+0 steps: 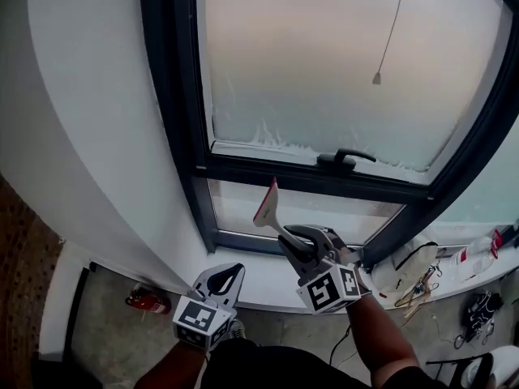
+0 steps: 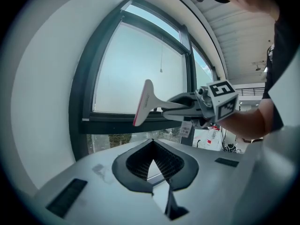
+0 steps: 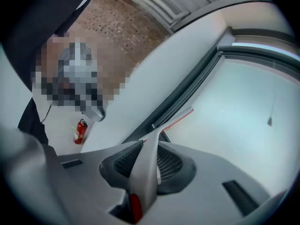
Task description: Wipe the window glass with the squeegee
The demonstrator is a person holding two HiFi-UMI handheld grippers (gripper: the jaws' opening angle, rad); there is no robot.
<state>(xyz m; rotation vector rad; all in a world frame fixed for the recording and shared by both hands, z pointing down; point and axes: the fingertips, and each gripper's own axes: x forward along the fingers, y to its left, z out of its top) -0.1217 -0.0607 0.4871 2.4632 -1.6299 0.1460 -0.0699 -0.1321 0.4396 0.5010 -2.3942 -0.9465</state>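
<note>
The squeegee (image 1: 267, 203) has a white handle and a red-edged blade. My right gripper (image 1: 297, 238) is shut on its handle (image 3: 146, 172). The blade (image 3: 177, 118) points up at the top left corner of the small lower pane (image 1: 316, 215), just under the dark crossbar; whether it touches the glass cannot be told. The large upper pane (image 1: 324, 63) is hazy, with a foamy streak along its bottom edge. My left gripper (image 1: 230, 274) hangs lower and to the left, over the sill, shut with nothing in it. From the left gripper view (image 2: 152, 146) the squeegee (image 2: 146, 102) shows side-on.
A black window handle (image 1: 345, 159) sits on the crossbar. A blind cord (image 1: 377, 78) hangs in front of the upper pane. A cloth, wires and a bottle (image 1: 478, 254) crowd the sill at right. A red fire extinguisher (image 1: 146, 301) stands on the floor by the white wall.
</note>
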